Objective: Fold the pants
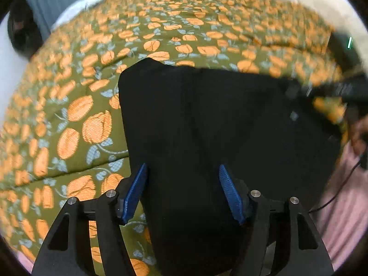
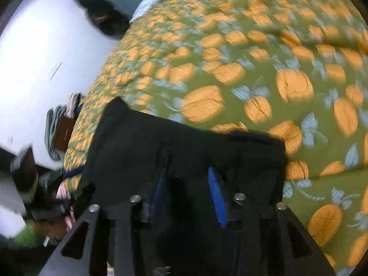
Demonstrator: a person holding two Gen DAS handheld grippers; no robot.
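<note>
Black pants (image 1: 207,126) on floral quilt (image 1: 92,73), both grippers (image 1: 182,172) (image 2: 189,172) agape; R gripper only in L view.

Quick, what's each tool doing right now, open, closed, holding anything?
Left tool: open, fingers spread over the black pants, gripping nothing.
Right tool: open, blue pads apart above the pants; blur hides whether any cloth is caught.

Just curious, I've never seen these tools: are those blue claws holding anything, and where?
Neither seems to hold anything. The left gripper and right gripper both have open jaws over the black pants, lying on the floral bedspread.
</note>
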